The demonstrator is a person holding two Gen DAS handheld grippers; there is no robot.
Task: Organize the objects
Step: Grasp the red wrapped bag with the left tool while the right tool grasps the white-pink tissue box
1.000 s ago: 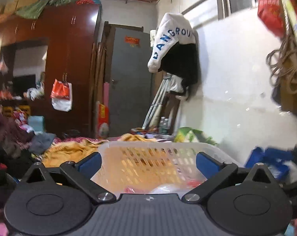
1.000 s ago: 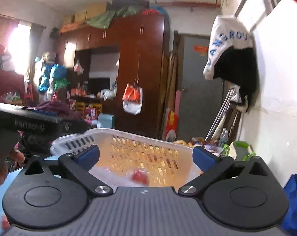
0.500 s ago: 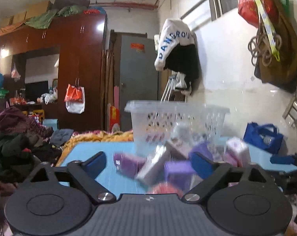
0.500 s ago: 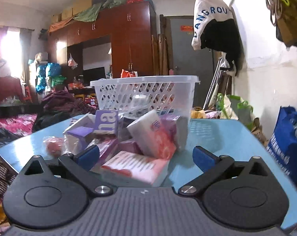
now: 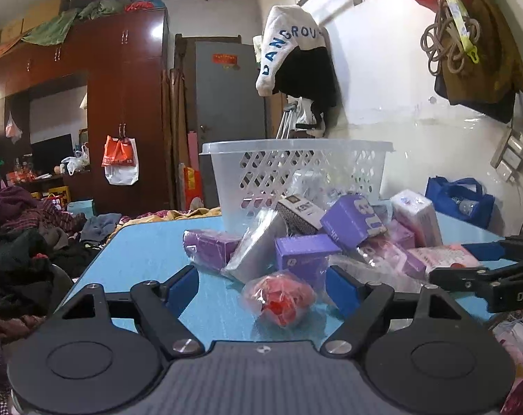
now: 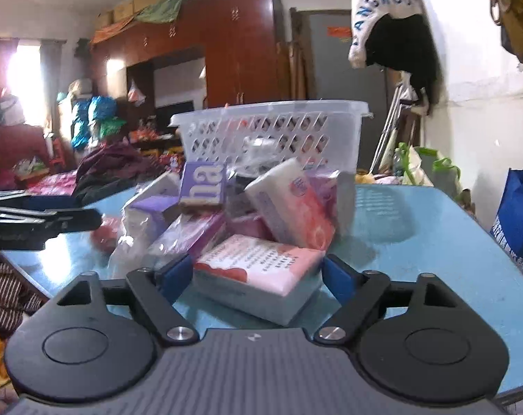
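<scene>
A heap of wrapped packs and purple boxes (image 5: 306, 256) lies on the blue table (image 5: 150, 252) in front of a white perforated basket (image 5: 296, 173). My left gripper (image 5: 261, 290) is low at the heap's near edge, jaws closing. A red thing in clear wrap (image 5: 278, 299) sits between its pads, untouched on the left side. My right gripper (image 6: 258, 275) is closing around a pink-and-white tissue pack (image 6: 258, 269). Its blue pads stand right at the pack's two ends, and I see no squeeze. The basket (image 6: 271, 128) stands behind.
A white-and-pink pack (image 6: 289, 207) and a purple box (image 6: 202, 183) lean on the heap. The other gripper (image 5: 486, 276) reaches in from the right. Clothes (image 5: 19, 242) are piled left of the table, and a blue bag (image 5: 458, 200) sits by the wall.
Both cameras dropped from above the basket to table level in front of the heap. Both pairs of jaws have narrowed, the left around the red packet, the right around the tissue pack.
</scene>
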